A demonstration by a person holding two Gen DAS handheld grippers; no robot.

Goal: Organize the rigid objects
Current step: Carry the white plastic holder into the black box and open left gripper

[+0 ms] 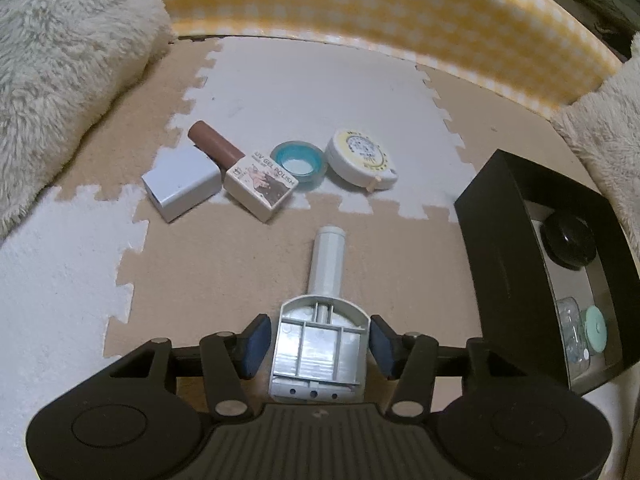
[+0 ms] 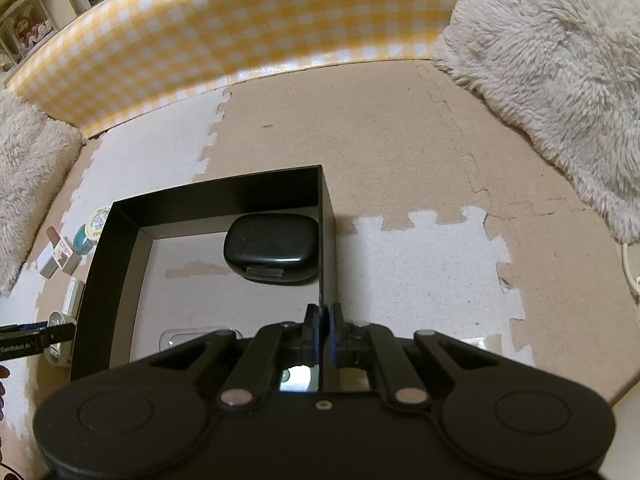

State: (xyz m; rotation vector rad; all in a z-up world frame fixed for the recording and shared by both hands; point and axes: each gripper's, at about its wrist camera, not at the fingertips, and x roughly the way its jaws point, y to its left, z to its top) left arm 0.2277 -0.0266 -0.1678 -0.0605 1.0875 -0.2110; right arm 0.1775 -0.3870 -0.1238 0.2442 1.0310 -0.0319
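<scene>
Foam puzzle mats cover the floor under me. My left gripper [image 1: 318,340] straddles a grey-white plastic tool [image 1: 320,320], pads just off its wide base, its tube pointing straight ahead. My right gripper [image 2: 322,332] pinches the black box [image 2: 326,240] wall, to the tool's right. Ahead lie a polish bottle [image 1: 260,188] and tape measure [image 1: 360,158].

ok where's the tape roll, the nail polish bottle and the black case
tape roll [image 1: 297,161]: left wrist view, on its blue rim
nail polish bottle [image 1: 262,188]: left wrist view, on the printed label
black case [image 2: 269,247]: right wrist view, on its lid, inside the black box
</scene>
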